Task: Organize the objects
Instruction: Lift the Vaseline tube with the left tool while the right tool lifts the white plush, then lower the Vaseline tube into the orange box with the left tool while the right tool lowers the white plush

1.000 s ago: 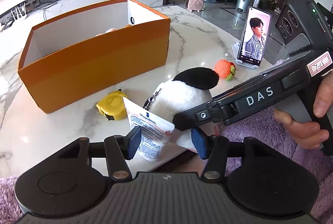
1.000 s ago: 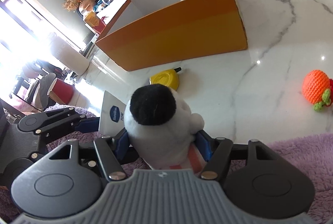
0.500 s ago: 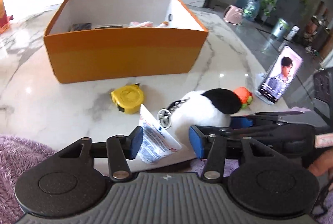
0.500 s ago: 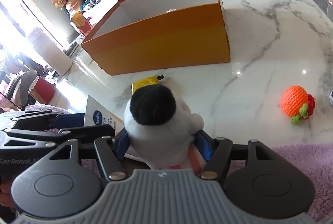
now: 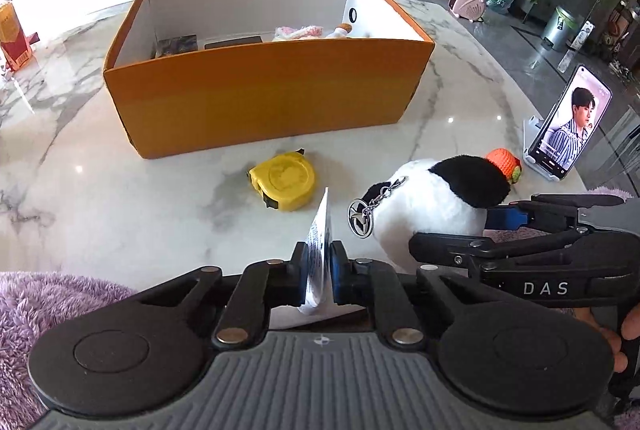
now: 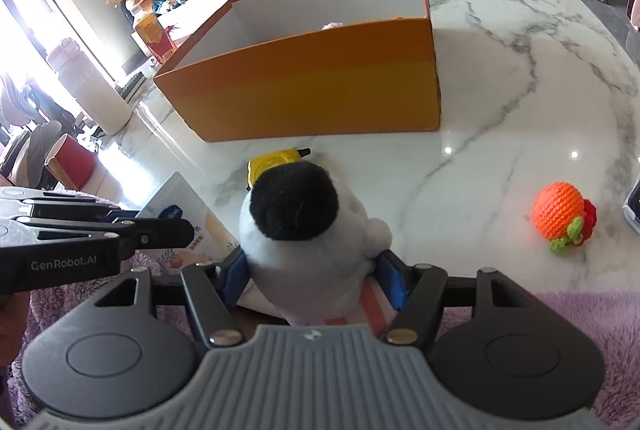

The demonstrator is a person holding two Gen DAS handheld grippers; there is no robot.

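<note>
Left gripper (image 5: pixel 319 266) marked "GenRobot.AI", jaws closing, pads pinching a flat white lotion tube (image 5: pixel 319 242), seen edge-on; blue logo only partly readable. Right gripper (image 6: pixel 313 276) marked "DAS", jaws about half open, clamped on a white plush toy (image 6: pixel 308 230) with black patch and metal keychain, at the near edge of the marble table (image 6: pixel 500 102). Beyond: yellow tape measure (image 5: pixel 283 181), orange crochet fruit (image 6: pixel 562 216), phone on stand (image 5: pixel 568 128) at right edge. Farthest, open orange box (image 5: pixel 264 98), white inside, some items in it.
</note>
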